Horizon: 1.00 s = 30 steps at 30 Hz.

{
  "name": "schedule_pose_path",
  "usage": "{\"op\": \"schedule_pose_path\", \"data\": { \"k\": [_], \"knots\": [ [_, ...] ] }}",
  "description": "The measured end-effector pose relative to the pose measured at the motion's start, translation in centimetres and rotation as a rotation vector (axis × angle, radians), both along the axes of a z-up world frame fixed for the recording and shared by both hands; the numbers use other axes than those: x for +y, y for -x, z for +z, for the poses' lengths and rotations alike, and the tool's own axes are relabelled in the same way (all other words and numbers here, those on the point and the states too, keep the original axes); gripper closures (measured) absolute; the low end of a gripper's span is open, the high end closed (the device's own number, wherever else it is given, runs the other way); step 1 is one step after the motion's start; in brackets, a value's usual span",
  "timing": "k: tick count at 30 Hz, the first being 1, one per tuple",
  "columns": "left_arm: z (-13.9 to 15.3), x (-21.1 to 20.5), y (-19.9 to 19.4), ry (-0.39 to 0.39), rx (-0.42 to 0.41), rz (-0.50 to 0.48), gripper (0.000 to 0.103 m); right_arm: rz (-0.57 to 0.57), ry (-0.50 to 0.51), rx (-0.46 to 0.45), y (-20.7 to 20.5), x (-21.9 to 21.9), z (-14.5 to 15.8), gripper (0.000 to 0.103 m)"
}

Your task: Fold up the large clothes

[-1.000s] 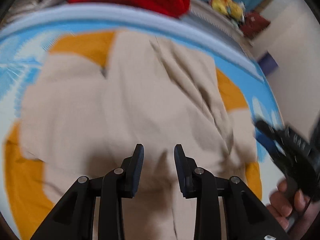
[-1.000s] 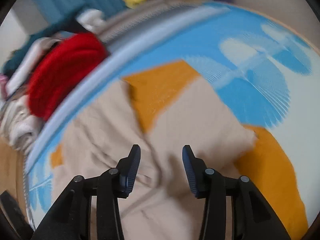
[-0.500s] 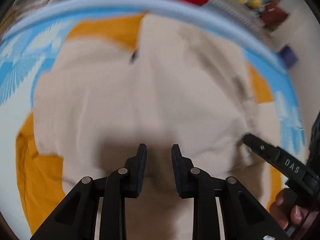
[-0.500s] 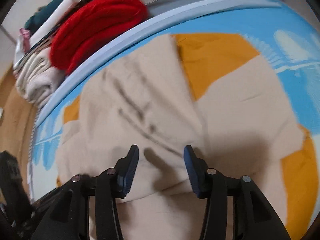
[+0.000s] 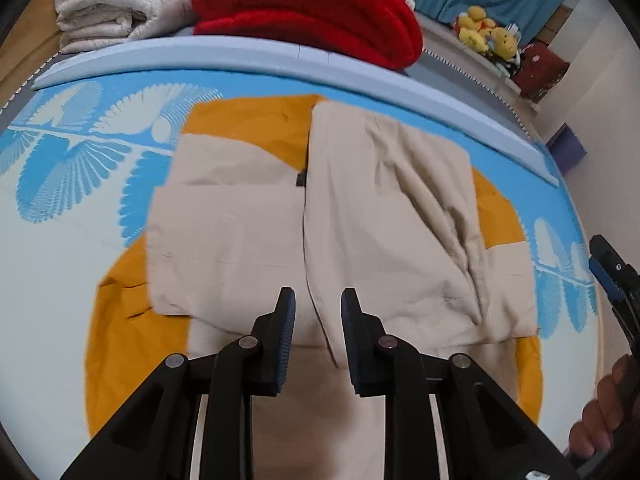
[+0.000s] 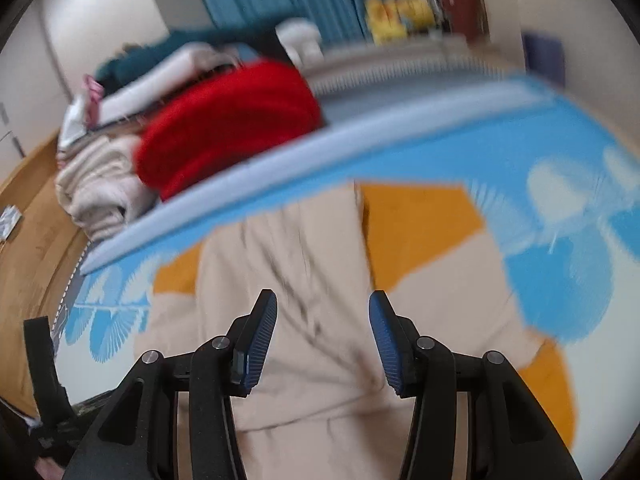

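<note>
— Hovering where?
— Both tools hang above the beige-and-orange garment (image 5: 360,216), spread flat on the blue patterned mat (image 5: 80,184).
— Prongs?
— Left tool (image 5: 318,320) just narrowing, right tool (image 6: 322,328) spread; both pinch nothing.

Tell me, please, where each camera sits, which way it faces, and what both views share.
Left wrist: on the left gripper, looking steeply down at the beige-and-orange garment; the right gripper and a hand show at right.
Right wrist: on the right gripper, tilted down less, blurred; the left gripper's edge shows at left.
Shared: garment, blue mat, red knit.
</note>
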<state>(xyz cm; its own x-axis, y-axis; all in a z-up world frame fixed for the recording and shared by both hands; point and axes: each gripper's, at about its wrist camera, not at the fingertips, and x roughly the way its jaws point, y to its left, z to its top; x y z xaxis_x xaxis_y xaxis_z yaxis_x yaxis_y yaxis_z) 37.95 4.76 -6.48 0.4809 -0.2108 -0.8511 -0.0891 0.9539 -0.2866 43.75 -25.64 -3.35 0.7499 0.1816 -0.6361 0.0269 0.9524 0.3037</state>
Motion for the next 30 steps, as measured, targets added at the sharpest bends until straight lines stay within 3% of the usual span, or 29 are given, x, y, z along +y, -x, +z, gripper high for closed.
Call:
{"op": "schedule_pose_path", "data": {
  "k": [3, 7, 8, 11, 15, 19, 22, 24, 26, 27, 29, 30],
  "knots": [
    [2.2, 0.8, 0.7, 0.018, -0.032, -0.007, 0.082, -0.007, 0.054, -0.047, 1.1, -0.8, 2.4, 0.054],
    [4.7, 1.0, 2.1, -0.033, -0.101, -0.028, 0.082, -0.044, 0.044, -0.065, 3.5, -3.7, 4.6, 0.055],
    [5.1, 1.4, 2.7, -0.034, -0.114, -0.032, 0.082, -0.047, 0.036, -0.077, 4.3, -4.7, 4.9, 0.058],
    [6.2, 3.1, 4.7, -0.029, -0.138, -0.041, 0.084, -0.051, 0.033, -0.106, 6.6, -7.0, 5.9, 0.084],
    [6.3, 6.3, 8.0, 0.002, -0.133, -0.043, 0.09, -0.043, 0.036, -0.142, 9.9, -9.4, 7.0, 0.087],
    [5.1, 9.7, 11.3, -0.02, -0.021, -0.021, 0.09, -0.038, 0.061, -0.144, 13.9, -11.5, 7.5, 0.086],
    [4.1, 11.9, 14.7, -0.033, 0.026, -0.042, 0.09, 0.004, 0.027, -0.041, 17.0, -13.8, 6.1, 0.078],
    [2.5, 13.4, 17.2, -0.043, 0.07, -0.053, 0.09, 0.058, 0.068, 0.038, 19.5, -15.0, 4.4, 0.062],
    [0.2, 15.1, 19.1, -0.025, 0.124, -0.015, 0.09, 0.074, 0.128, 0.106, 22.3, -16.3, 2.2, 0.054],
    [-1.1, 15.7, 19.8, -0.019, 0.15, 0.0, 0.09, 0.076, 0.136, 0.129, 23.2, -16.8, 1.2, 0.053],
    [-3.8, 16.8, 20.1, -0.023, 0.293, 0.052, 0.091, 0.041, 0.12, 0.19, 25.1, -18.6, -1.3, 0.053],
    [-4.3, 17.2, 20.1, 0.006, 0.297, 0.07, 0.091, 0.003, 0.088, 0.231, 26.2, -19.9, -3.0, 0.053]
  ]
}}
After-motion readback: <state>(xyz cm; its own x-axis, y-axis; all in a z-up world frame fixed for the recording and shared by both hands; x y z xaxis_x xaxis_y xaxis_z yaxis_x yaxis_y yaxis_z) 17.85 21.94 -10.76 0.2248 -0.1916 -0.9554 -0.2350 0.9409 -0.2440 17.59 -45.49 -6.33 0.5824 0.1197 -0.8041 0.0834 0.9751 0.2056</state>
